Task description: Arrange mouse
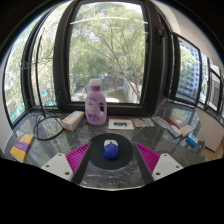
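A small blue mouse rests on a round black mouse pad on the grey desk. My gripper is open, its two fingers spread wide at either side. The magenta pads flank the mouse with clear gaps on both sides. The mouse lies between the fingers, a little ahead of their tips, and neither finger touches it.
A purple bottle stands behind the pad in front of the window. A black cable loops at the left, by a box. A yellow item lies far left. Papers and small items crowd the right side.
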`<state>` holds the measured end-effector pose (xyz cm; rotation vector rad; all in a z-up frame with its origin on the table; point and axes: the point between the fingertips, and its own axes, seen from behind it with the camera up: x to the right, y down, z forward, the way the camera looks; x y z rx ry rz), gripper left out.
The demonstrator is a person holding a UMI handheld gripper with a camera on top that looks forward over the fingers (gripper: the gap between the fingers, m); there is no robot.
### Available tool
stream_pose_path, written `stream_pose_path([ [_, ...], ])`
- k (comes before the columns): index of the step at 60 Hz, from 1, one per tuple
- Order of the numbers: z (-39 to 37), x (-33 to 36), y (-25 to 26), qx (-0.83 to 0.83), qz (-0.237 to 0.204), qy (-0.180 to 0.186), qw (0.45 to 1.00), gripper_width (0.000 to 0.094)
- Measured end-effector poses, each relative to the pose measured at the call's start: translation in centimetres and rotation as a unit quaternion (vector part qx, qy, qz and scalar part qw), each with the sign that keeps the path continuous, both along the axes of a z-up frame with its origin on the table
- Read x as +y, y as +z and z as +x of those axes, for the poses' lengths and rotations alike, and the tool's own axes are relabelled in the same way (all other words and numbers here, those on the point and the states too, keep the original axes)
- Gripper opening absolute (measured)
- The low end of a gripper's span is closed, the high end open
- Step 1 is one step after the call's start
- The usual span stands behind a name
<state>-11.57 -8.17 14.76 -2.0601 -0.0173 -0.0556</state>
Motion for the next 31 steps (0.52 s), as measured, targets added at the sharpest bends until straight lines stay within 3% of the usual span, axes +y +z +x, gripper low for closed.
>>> stream_pose_path([
  [16, -2.0, -9.2, 3.1, -0.011, 0.017, -0.008, 1.000, 0.0856],
  [31, -3.2, -12.2, 4.2, -0.009, 0.022, -0.008, 1.000, 0.0856],
])
